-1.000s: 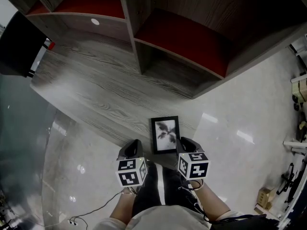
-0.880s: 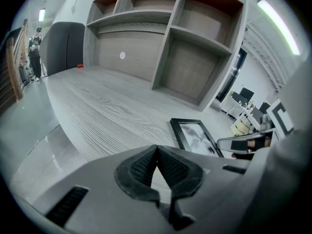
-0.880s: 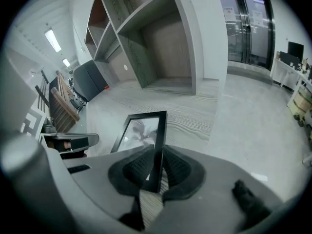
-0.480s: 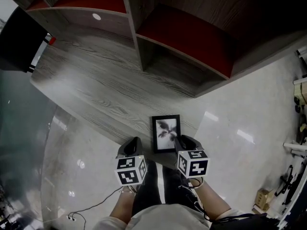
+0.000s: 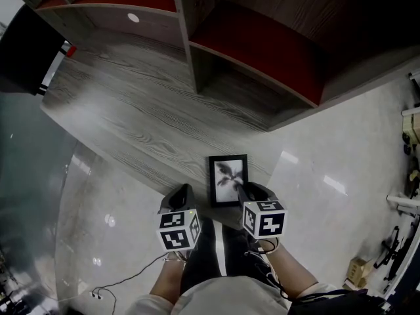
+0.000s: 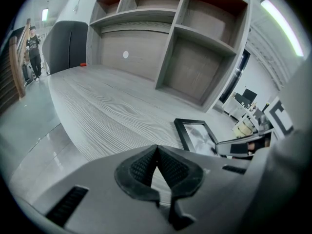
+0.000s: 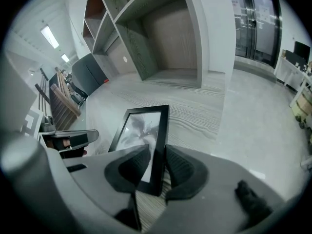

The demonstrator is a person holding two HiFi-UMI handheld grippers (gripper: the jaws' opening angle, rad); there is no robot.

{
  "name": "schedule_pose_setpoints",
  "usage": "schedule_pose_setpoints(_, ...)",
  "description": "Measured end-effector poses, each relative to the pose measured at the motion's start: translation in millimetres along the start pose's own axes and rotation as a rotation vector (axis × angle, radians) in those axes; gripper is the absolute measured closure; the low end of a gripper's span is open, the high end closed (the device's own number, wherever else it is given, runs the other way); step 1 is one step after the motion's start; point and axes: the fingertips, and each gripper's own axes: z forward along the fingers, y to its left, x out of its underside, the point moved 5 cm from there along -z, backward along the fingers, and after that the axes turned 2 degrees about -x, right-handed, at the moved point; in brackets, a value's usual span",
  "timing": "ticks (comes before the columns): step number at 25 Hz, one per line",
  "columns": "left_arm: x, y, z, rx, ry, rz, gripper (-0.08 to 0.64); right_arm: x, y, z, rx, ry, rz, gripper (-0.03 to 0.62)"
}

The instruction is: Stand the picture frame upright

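Since the picture frame (image 5: 228, 180) lies flat near the desk (image 5: 144, 123) front edge, its right rail is straddled by the right gripper (image 7: 156, 160), jaws just opened and unclamped, probably for regripping. Left gripper (image 6: 157, 152) is closed on nothing, just beside.

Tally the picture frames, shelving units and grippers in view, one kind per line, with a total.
Black picture frame with a grey plant print: 1
Grey wood shelving unit with red-lined compartments: 1
Handheld grippers with marker cubes: 2 (left gripper, fingers shut, empty; right gripper, fingers have just been opening, frame's edge between them)
Total: 4
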Motion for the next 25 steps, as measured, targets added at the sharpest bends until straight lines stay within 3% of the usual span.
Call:
schedule_pose_setpoints(8, 0, 4, 2, 0.007, 0.004, -0.003, 0.548, -2, -4, 0, -0.037, 0.024, 0.072, 0.492)
schedule_pose_setpoints(25, -9, 11, 1, 0.019, 0.000, 0.010, 0.548, -4, 3, -4, 0.018, -0.045, 0.099, 0.511)
